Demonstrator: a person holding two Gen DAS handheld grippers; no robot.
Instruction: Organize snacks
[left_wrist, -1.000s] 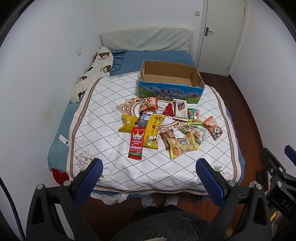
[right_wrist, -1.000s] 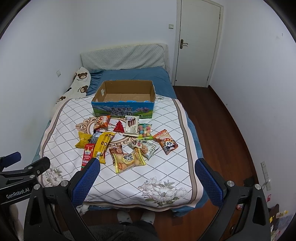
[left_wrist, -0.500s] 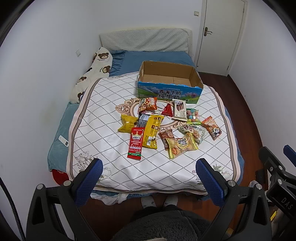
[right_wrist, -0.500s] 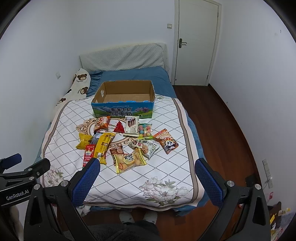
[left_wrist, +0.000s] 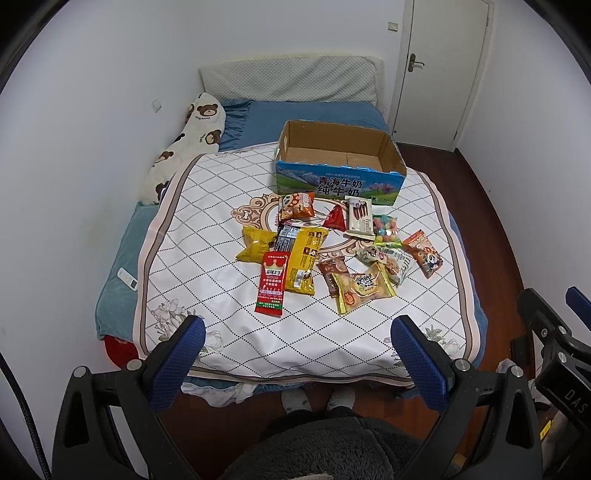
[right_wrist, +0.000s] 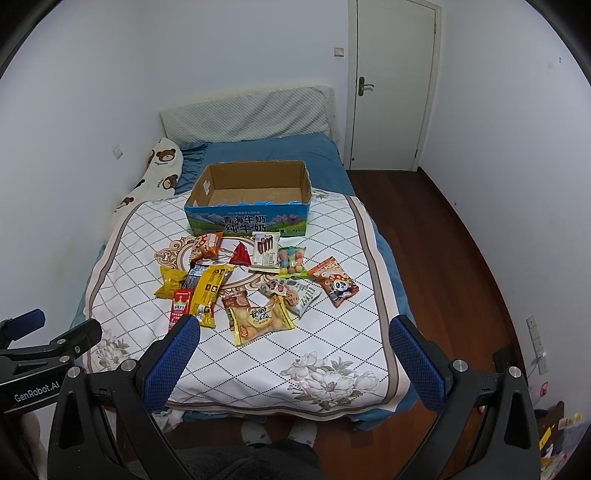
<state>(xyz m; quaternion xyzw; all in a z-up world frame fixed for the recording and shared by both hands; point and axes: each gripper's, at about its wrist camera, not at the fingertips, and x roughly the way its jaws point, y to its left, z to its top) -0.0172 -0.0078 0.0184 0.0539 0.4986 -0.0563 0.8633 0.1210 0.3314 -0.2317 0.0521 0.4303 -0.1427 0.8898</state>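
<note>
On a quilted bed in a small bedroom, a scatter of snacks lies just in front of an open cardboard box, which appears empty. None of the packets is inside it yet, so the sorting looks not yet begun.

Both grippers hang at the foot of the bed, well apart from the pile. The left gripper has its jaws wide apart and holds nothing; the right gripper is likewise spread and empty. A person's socked feet show below, on the wooden floor.

Risks ahead are mostly in the packets themselves. Several overlap: a red packet rests against a yellow bag, and a biscuit bag lies over its neighbours, so a pinch could lift two at once or drag one off. Glossy, air-filled wrappers may slip from the pads, and the soft quilt gives under pressure, making a flat packet hard to get under. A careless drop could tip the light box.
</note>
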